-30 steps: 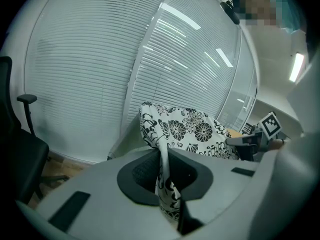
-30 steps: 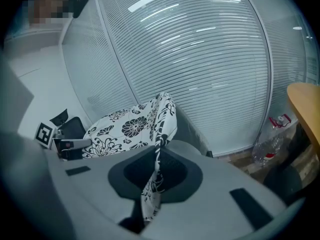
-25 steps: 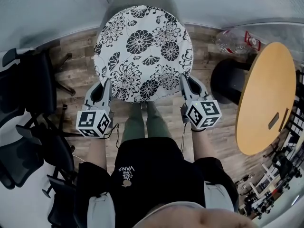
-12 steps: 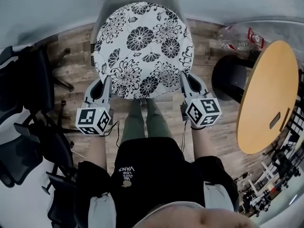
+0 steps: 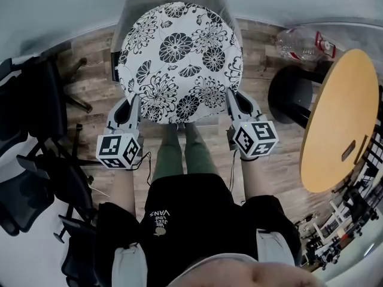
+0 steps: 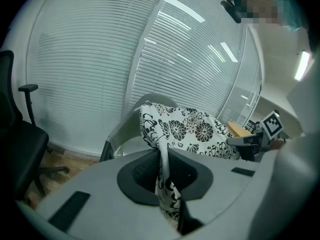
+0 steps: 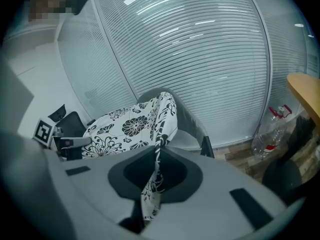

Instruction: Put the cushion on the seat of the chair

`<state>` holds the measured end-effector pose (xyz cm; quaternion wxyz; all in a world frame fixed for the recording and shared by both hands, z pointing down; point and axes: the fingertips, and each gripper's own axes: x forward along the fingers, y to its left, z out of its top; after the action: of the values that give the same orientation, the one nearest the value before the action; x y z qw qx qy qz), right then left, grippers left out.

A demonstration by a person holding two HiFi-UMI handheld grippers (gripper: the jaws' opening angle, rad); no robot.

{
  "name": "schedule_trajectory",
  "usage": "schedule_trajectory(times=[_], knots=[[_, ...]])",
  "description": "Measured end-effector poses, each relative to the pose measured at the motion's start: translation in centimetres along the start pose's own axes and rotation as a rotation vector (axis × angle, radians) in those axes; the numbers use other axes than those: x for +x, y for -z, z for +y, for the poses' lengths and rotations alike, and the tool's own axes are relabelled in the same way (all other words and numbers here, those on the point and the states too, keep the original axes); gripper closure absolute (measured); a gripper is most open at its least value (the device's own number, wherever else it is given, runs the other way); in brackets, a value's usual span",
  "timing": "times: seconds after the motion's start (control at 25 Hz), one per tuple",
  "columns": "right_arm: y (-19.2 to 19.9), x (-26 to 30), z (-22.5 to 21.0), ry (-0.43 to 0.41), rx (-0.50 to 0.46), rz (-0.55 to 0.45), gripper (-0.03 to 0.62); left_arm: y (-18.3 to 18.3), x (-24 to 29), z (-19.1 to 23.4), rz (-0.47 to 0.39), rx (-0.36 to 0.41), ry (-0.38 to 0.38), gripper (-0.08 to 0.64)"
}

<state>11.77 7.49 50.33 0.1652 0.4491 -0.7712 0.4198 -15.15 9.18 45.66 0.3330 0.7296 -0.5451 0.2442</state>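
A round white cushion with black flowers hangs level over a grey chair, whose seat it hides in the head view. My left gripper is shut on the cushion's near left edge, and the fabric is pinched between its jaws. My right gripper is shut on the near right edge, with the cloth squeezed between its jaws. The chair's seat shows below the cushion in the left gripper view. In the right gripper view the chair sits behind the cushion.
A round wooden table stands at the right, and a plastic bottle lies on the floor near it. Black office chairs crowd the left side. Window blinds run behind the chair. My legs are below the cushion.
The cushion and both grippers have shifted slightly up the head view, farther over the chair. Both grips are unchanged.
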Motion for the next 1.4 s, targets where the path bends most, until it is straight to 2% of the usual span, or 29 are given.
schedule_trajectory(times=[0.44,0.92,1.4], knots=[[0.5,0.7,-0.3,0.002,-0.011,0.015,0.561,1.2,0.7,0.2,0.014,-0.009,-0.004,0.525],[-1.8,-2.0,1.0,0.053,-0.062,-0.031,0.561,-0.8,-1.4,0.2,-0.055,-0.011,0.007,0.525],[-1.1,-1.2,0.2,0.085,-0.058,-0.008,0.561,0.3,-0.2,1.1,-0.036,-0.031,0.005,0.523]])
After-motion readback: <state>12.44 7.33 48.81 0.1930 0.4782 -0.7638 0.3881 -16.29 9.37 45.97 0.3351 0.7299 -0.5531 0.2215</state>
